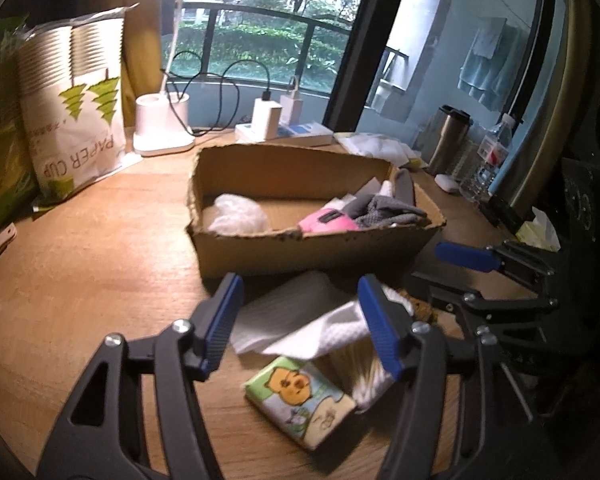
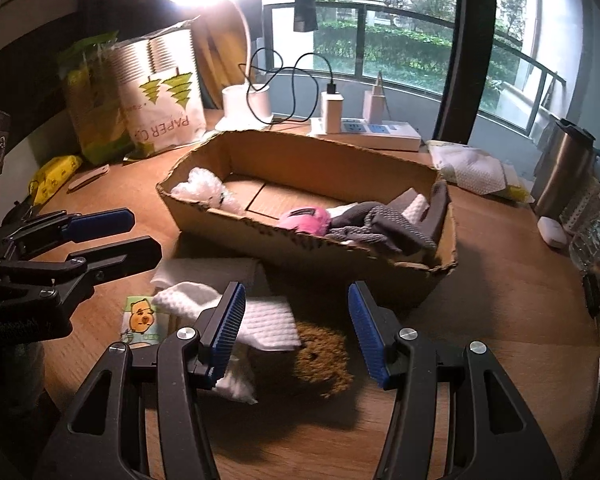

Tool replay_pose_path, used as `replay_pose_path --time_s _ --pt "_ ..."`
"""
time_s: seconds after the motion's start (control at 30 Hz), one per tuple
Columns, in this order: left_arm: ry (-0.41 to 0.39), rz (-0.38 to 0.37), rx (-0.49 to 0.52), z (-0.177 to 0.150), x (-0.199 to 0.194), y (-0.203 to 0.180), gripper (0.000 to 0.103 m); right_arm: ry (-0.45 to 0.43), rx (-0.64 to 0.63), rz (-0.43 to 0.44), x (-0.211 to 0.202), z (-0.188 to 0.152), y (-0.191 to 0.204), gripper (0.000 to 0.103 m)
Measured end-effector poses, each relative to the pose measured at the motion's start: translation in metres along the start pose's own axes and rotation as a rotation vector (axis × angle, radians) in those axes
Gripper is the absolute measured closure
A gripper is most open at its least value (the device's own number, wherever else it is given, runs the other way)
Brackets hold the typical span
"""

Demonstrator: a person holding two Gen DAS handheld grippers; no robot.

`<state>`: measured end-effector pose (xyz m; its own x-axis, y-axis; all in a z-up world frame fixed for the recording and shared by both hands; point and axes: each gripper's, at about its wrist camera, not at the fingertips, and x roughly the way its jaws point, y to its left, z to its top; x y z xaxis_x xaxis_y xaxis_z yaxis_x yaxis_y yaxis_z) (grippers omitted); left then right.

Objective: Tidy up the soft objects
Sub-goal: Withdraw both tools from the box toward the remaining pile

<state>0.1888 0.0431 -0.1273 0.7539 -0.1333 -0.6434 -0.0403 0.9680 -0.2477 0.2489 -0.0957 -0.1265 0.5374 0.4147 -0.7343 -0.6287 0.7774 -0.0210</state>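
Observation:
A cardboard box point(image 1: 300, 252) point(image 2: 380, 280) on the wooden desk holds a white plastic wad point(image 1: 238, 212) point(image 2: 206, 192), a pink soft item point(image 1: 328, 222) point(image 2: 304, 220) and grey cloth point(image 1: 388, 210) point(image 2: 380, 226). In front of it lie white cloths point(image 1: 296, 320) point(image 2: 268, 320), a tissue pack point(image 1: 300, 400) point(image 2: 140, 320), a bag of cotton swabs point(image 1: 364, 368) and a brown fuzzy toy point(image 2: 324, 360). My left gripper point(image 1: 300, 324) is open above the white cloth and tissue pack. My right gripper point(image 2: 296, 332) is open above the cloth and brown toy.
A paper cup bag point(image 1: 76, 112) point(image 2: 160, 92) stands at the back left, with a white lamp base point(image 1: 162, 128) point(image 2: 246, 106) and a power strip with chargers point(image 1: 284, 128) point(image 2: 364, 128) behind the box. A steel tumbler point(image 1: 448, 140) point(image 2: 564, 168) and bottles stand right.

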Motion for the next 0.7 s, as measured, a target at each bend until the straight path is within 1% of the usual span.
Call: replay_pose_path --time_s 0.2,0.43,0.7 --pt "0.01 0.007 -0.02 -0.009 -0.002 0.013 0.04 0.019 -0.006 0.005 0.007 -0.003 0.01 0.046" --pt "0.031 0.009 -0.028 -0.016 0.002 0.02 0.04 0.044 0.033 -0.005 0.012 -0.014 0.002 0.046" --pt "0.067 -0.015 0.0 -0.019 0.016 0.005 0.039 0.062 0.079 0.012 0.013 -0.027 -0.011 0.046"
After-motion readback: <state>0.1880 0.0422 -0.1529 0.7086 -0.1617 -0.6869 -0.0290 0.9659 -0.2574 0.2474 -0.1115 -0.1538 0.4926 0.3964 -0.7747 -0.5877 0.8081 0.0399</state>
